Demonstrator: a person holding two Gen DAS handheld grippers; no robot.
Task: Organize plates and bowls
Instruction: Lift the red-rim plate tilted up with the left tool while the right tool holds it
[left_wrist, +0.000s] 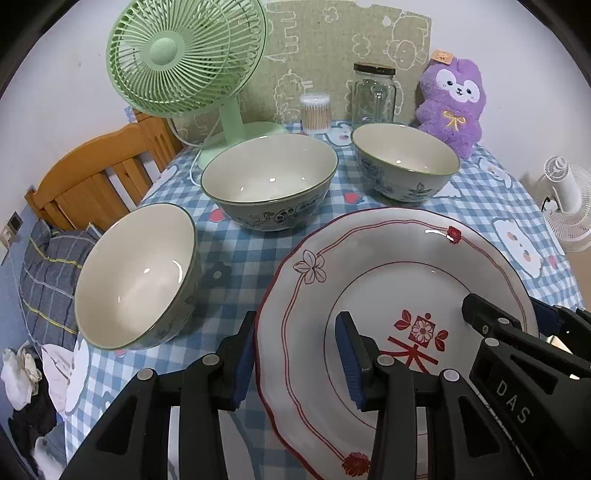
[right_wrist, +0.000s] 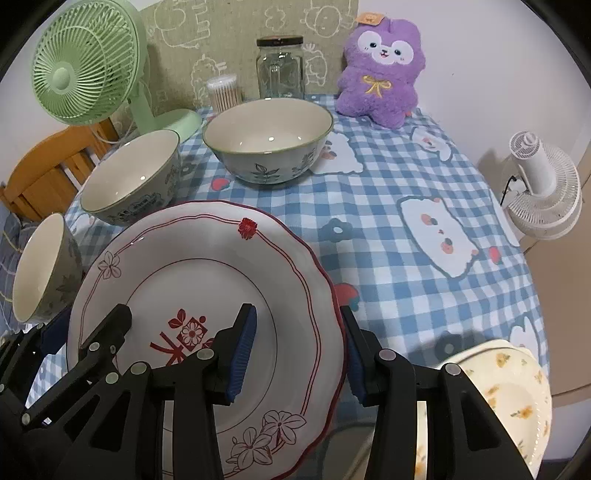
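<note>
I had the red-trimmed plate (left_wrist: 388, 280) pinched from both sides: my left gripper (left_wrist: 297, 360) clamped its left rim, my right gripper (right_wrist: 301, 354) its right rim, each about half closed on the edge. The plate sat tilted above the blue checked tablecloth (right_wrist: 388, 192). Three floral bowls (left_wrist: 269, 181) stood beyond it near the green fan (left_wrist: 184, 55), and a yellow-flowered plate (right_wrist: 509, 391) was off to my right.

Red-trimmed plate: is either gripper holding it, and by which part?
Both appear to: the left gripper straddles the plate at its left rim, the right gripper at its right rim.
</note>
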